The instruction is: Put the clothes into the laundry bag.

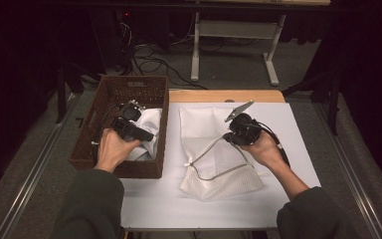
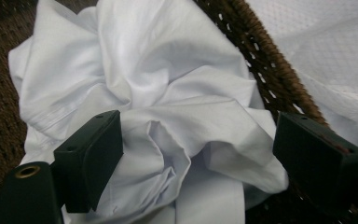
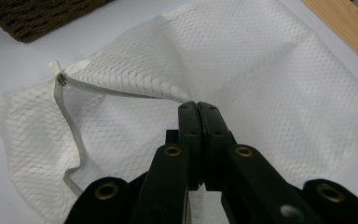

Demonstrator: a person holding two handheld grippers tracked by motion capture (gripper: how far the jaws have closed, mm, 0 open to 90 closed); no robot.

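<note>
A dark brown woven wicker basket (image 1: 108,99) stood on the left part of the table, partly on the white table cover (image 1: 298,149). Inside it lay a crumpled white cotton cloth (image 1: 151,127), bunched against the basket's right wall; in the left gripper view the same cloth (image 2: 168,93) filled the basket's floor between the woven sides (image 2: 270,60). The left gripper (image 1: 138,130) was lowered into the basket over this cloth, its jaws spread wide apart with folds of the fabric between them, not clenched on anything.

Just beside the basket, on the table cover, lay a white mesh laundry bag (image 1: 219,174) with a white zip edge (image 1: 214,144) running along its opening. The right gripper (image 1: 227,138) had its jaws pressed together on the upper edge of that opening, lifting it off the lower layer. In the right gripper view the bag (image 3: 279,84) spread flat beyond the closed jaws, its zip pull (image 3: 56,70) at the far left corner. Whether anything lay inside the bag could not be told.
</note>
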